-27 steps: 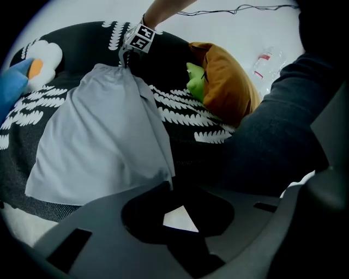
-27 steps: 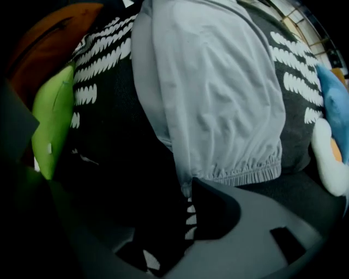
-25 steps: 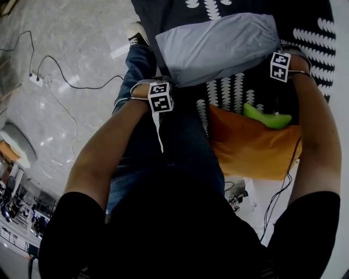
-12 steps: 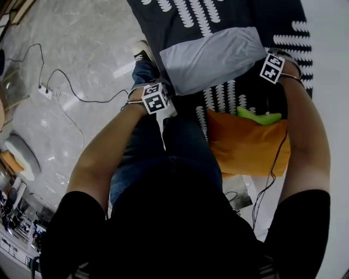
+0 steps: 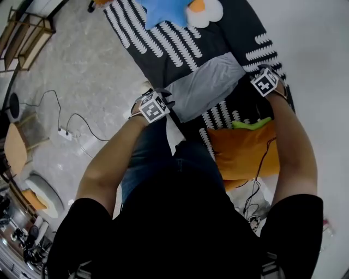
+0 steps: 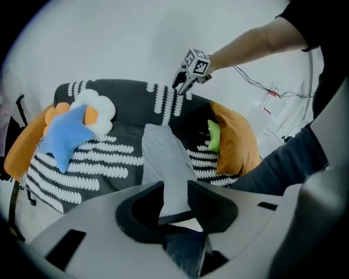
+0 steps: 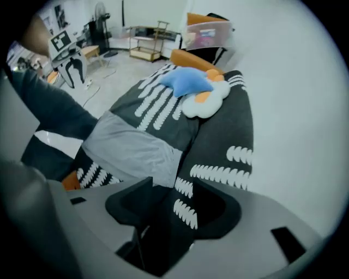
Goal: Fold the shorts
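Observation:
The grey shorts (image 5: 204,87) lie folded flat on a dark sofa cover with white leaf rows (image 5: 163,49). My left gripper (image 5: 161,101) hovers off the shorts' near left corner, over the sofa's edge. Its jaws have just been opening and stand apart. The left gripper (image 6: 175,190) grips nothing; the shorts (image 6: 163,155) only show through the gap, lower down. My right gripper (image 5: 262,79) hangs above the shorts' right end. The right gripper (image 7: 172,199) is open over the patterned cover, with the shorts (image 7: 131,147) to its left.
An orange cushion (image 5: 242,150) with a green thing (image 5: 251,124) on it sits at the sofa's near right. A blue star plush (image 5: 163,11) and a white flower cushion (image 5: 210,13) lie at the far end. Cables and a power strip (image 5: 65,133) cross the floor on the left.
Both grippers have lifted up and away from the shorts, which stay flat on the sofa. More of the sofa and its far cushions have come into view.

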`<state>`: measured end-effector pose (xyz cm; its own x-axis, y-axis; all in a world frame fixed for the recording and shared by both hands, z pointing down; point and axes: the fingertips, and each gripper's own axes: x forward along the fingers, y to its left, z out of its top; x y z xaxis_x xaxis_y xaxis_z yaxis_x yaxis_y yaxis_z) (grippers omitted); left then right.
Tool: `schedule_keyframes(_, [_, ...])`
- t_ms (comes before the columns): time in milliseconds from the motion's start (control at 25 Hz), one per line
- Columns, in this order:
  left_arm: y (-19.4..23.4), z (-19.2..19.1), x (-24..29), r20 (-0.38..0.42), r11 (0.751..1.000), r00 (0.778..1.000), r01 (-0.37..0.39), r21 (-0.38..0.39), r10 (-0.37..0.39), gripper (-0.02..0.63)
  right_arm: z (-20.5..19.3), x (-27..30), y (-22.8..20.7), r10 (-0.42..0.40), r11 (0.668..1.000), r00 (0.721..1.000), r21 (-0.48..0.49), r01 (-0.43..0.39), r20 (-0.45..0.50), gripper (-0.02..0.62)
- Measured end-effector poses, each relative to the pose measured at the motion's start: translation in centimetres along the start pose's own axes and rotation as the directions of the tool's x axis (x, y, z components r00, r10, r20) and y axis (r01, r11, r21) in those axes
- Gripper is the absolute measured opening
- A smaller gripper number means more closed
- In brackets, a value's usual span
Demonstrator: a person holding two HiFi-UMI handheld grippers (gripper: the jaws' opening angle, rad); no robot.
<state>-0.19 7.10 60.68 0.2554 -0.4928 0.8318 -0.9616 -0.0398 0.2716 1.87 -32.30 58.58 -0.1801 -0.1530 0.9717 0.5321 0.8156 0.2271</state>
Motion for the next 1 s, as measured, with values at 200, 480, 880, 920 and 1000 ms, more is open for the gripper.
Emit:
schedule_keyframes(200, [4.4,6.7,-4.6,0.056,1.000,0.998,0.000,0.023,-0.001,0.158,2.4,-6.5,-1.0,-0.032,0.954,0.985,0.301,-0.020,0.169,0.238])
schedule_keyframes(480, [9.5,15.5,-9.1,0.105,0.994,0.992,0.064,0.086,-0.073,0.169,2.8,-13.3,-2.4,-0.185,0.785,0.953,0.620,-0.003,0.239,0.238])
schedule_keyframes(880, [13.2,23.3,-15.8,0.140,0.978,0.977,0.140,0.152,-0.161,0.184,3.1,-22.9,0.2,-0.370,0.459,0.907,0.888,-0.012,0.203,0.235])
schedule_keyframes(920, [13.5,23.9,-16.3,0.137,0.975,0.976,0.148,0.164,-0.171,0.184,2.7,-23.8,0.6,-0.385,0.424,0.902,0.906,-0.014,0.195,0.235])
schedule_keyframes(1000, [14.2,24.8,-17.1,0.125,0.969,0.975,0.161,0.190,-0.186,0.186,1.9,-25.5,1.3,-0.417,0.348,0.892,0.937,-0.024,0.177,0.233])
